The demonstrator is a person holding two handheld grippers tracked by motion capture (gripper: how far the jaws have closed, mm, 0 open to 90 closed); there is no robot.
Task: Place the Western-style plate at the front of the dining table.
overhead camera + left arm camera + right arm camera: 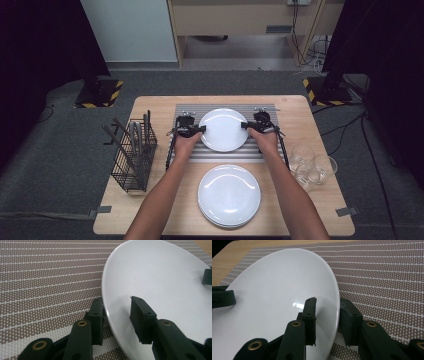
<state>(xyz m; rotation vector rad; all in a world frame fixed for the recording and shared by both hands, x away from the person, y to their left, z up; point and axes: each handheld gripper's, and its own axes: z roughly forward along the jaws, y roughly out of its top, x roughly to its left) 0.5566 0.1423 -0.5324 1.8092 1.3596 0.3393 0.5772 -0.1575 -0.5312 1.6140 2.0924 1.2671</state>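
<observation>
A white plate (223,129) is held over the striped mat (225,152) at the far middle of the wooden counter (150,107). Its left rim is straddled by the jaws of the left gripper (198,130), its right rim by those of the right gripper (246,125); whether either pair presses the rim cannot be told. A plate stack (229,195) is seen nearer, a cutlery basket (134,155) at left, and glasses (312,167) at right.

A stack of white plates (229,196) lies on the wooden surface (160,107), nearer the person than either hand-held gripper and between the two forearms. A black wire rack (134,155) holding dark utensils stands out to the left of the left hand-held gripper. A few clear glasses (313,167) cluster to the right of the right hand-held gripper, slightly nearer the person.
</observation>
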